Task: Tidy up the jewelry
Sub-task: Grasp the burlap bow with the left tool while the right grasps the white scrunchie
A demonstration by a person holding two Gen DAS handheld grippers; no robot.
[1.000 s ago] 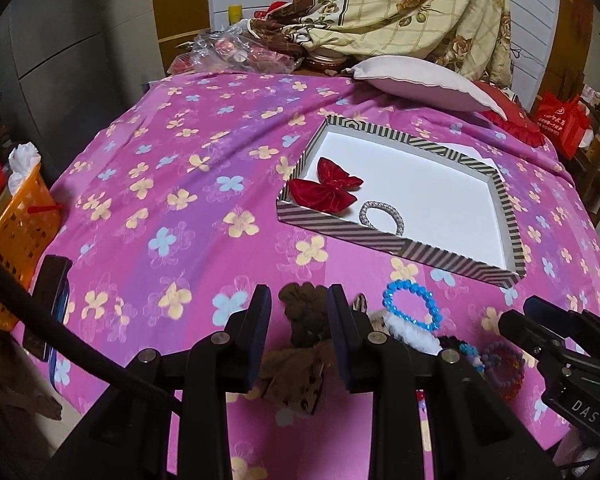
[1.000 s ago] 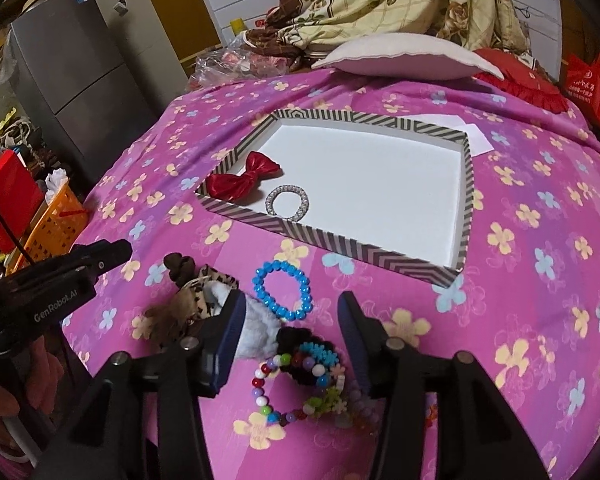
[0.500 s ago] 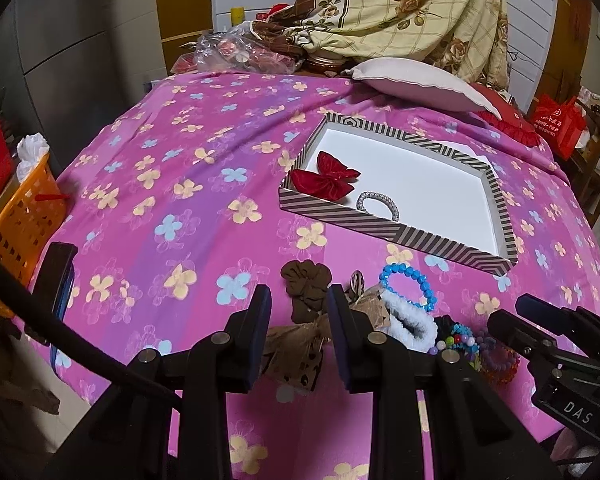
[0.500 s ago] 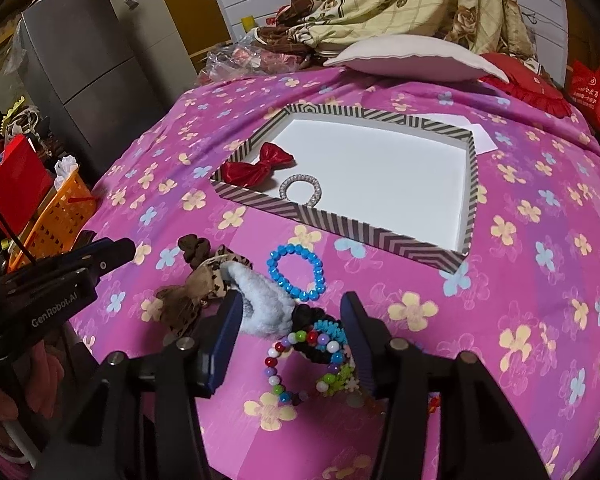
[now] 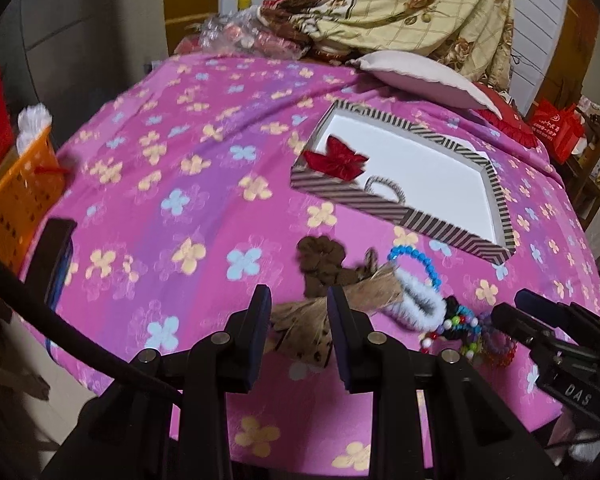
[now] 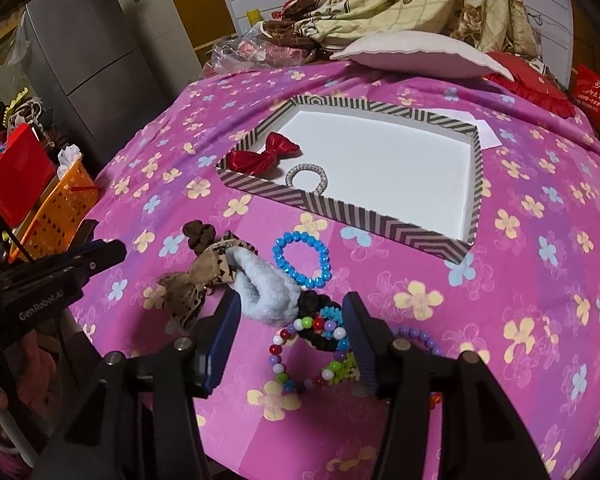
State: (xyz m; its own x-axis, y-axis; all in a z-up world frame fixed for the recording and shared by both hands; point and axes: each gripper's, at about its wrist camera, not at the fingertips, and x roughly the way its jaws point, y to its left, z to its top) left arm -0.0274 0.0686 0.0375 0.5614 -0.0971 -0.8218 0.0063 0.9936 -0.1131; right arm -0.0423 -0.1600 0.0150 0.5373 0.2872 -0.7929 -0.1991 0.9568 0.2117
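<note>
A striped tray (image 5: 380, 204) (image 6: 340, 212) on the pink bedspread holds a red bow (image 5: 336, 160) (image 6: 264, 156) and a sparkly ring (image 5: 384, 188) (image 6: 306, 178). In front of it lie a brown scrunchie (image 5: 320, 256), a leopard bow (image 5: 300, 328) (image 6: 196, 280), a blue bead bracelet (image 5: 416, 260) (image 6: 302, 258), a white fluffy scrunchie (image 6: 264, 288) and a multicolour bead bracelet (image 6: 296, 344). My left gripper (image 5: 298, 312) is open over the leopard bow, not touching it. My right gripper (image 6: 292, 316) hangs over the scrunchie and beads with its jaws opening, pressing on nothing.
An orange basket (image 5: 16, 196) (image 6: 60, 208) stands off the bed's left side, with a dark phone-like slab (image 5: 56, 256) at the edge. A pillow (image 5: 420, 76), a blanket and bagged items crowd the far end. A purple bracelet (image 6: 416, 336) lies right of my right fingers.
The left gripper has drawn back toward the near edge, so the brown scrunchie now lies beyond its fingertips. The right gripper's jaws have spread a little wider over the pile.
</note>
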